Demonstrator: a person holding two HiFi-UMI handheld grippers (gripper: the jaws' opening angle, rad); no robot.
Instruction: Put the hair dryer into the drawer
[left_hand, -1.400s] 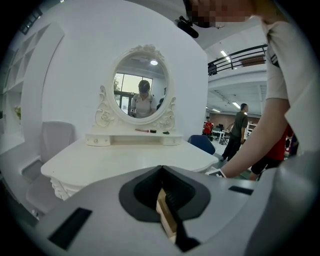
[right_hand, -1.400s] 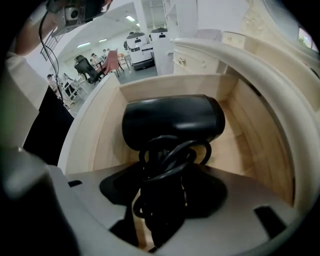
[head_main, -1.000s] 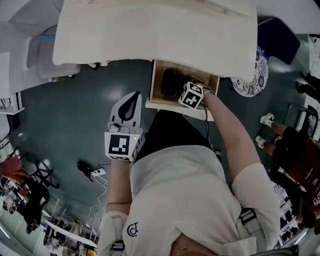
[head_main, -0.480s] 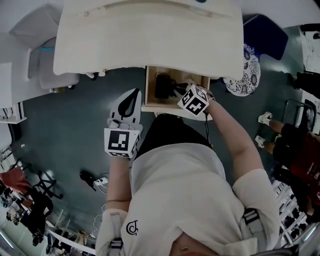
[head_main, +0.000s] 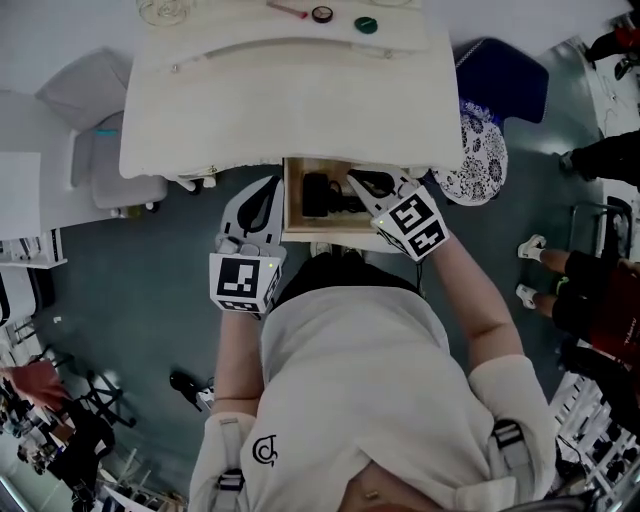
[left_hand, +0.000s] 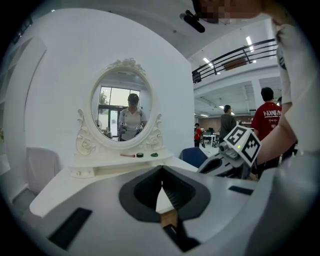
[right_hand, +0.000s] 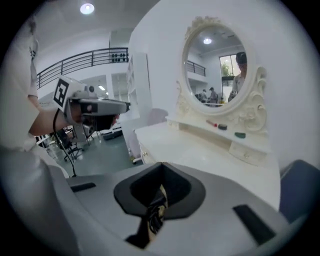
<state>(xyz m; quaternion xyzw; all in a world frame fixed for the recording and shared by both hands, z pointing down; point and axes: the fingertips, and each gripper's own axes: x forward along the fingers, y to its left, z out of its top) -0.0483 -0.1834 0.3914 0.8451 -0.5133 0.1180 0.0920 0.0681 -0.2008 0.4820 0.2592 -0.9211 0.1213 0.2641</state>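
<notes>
The black hair dryer (head_main: 322, 194) lies inside the open wooden drawer (head_main: 291, 205) under the front edge of the white dressing table (head_main: 290, 90). My right gripper (head_main: 353, 180) hovers over the drawer's right half, above the dryer, shut with nothing in it; in the right gripper view its jaws (right_hand: 161, 166) meet over the table top. My left gripper (head_main: 266, 184) hangs just left of the drawer, also shut and empty, and its tips (left_hand: 161, 169) touch in the left gripper view. That view also has the right gripper (left_hand: 235, 156) at the right.
An oval mirror (left_hand: 127, 112) stands at the back of the table, with a red stick, a black cap and a green cap (head_main: 366, 24) on its shelf. A blue-patterned stool (head_main: 488, 155) sits right of the drawer, a grey chair (head_main: 105, 150) left. People stand at the far right.
The right gripper rose out of the drawer and its jaws shut, leaving the hair dryer lying inside. The left gripper lifted a little beside the drawer.
</notes>
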